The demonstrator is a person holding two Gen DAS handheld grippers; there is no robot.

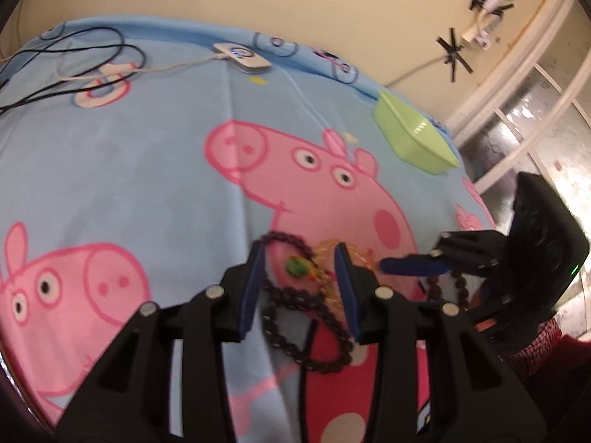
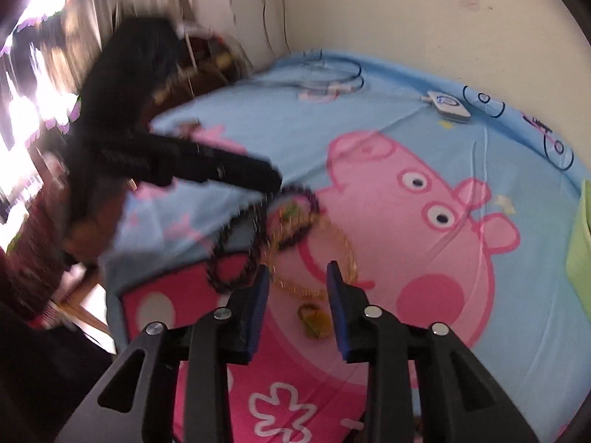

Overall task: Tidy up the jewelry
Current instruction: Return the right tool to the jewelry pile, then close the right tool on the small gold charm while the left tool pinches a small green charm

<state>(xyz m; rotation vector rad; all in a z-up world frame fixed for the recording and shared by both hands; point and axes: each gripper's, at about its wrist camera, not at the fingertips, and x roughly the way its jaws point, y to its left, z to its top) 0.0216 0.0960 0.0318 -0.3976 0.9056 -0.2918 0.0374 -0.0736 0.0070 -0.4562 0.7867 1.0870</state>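
A dark bead necklace point(image 1: 291, 295) point(image 2: 229, 277) lies tangled with a gold chain point(image 1: 327, 249) point(image 2: 347, 247) on the cartoon-pig bedsheet. A green pendant point(image 1: 297, 266) sits in the tangle, and an amber pendant point(image 2: 314, 319) hangs off the gold chain. My left gripper point(image 1: 300, 249) point(image 2: 273, 181) is open just above the pile, with the green pendant and dark beads between its fingers. My right gripper point(image 2: 298, 267) is open over the gold chain, its pads clear of it. In the left wrist view, the right gripper point(image 1: 384, 265) reaches in from the right, with more dark beads point(image 1: 460, 288) below it.
A light green plastic tray point(image 1: 413, 136) point(image 2: 581, 236) stands at the bed's far right. A white device point(image 1: 242, 57) point(image 2: 448, 107) with its cable and black cords point(image 1: 74, 55) lie near the wall. A red checked sleeve point(image 1: 543, 347) is at the bed's edge.
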